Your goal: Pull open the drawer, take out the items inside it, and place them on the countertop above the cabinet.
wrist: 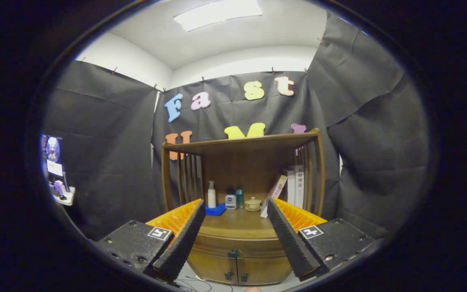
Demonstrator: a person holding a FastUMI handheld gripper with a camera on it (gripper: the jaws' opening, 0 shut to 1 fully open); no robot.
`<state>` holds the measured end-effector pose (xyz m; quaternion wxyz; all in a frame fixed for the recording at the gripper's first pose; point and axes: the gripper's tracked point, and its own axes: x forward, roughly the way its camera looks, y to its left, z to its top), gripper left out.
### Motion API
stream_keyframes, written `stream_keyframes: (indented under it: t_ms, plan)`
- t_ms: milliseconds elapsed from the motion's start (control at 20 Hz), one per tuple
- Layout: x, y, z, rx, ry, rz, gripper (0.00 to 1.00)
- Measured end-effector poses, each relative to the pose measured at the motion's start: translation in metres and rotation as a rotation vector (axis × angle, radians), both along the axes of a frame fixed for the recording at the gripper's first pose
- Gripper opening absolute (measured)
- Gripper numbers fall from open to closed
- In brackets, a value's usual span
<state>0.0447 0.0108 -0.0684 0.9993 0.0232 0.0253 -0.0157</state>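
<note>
Before closed drawer [237,242], gripper [235,211] open, spine-lettered book [299,184] on countertop [237,223]

Pump bottle [211,194], blue cloth [215,210], books [296,185], lidded cup [253,204].

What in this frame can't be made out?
- Drawer contents: gripper view, drawer front is closed.
- Cabinet base: cut off at the lower edge of the view.
- Small bottles at the countertop back: too small to identify.
- Gripper: jaws open, far from the drawer handle.
</note>
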Motion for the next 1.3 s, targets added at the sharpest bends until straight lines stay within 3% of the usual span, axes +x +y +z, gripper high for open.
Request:
stream_keyframes:
  t_ms: [550,900,1100,1300]
  plan:
    - [0.061,0.013,-0.117,0.032,0.119,0.011,0.99]
    - [0.098,0.001,-0.203,0.063,0.242,-0.038,0.99]
    - [0.115,-0.001,-0.237,0.047,0.274,-0.052,0.92]
    - [0.134,0.003,-0.274,0.035,0.33,-0.047,0.92]
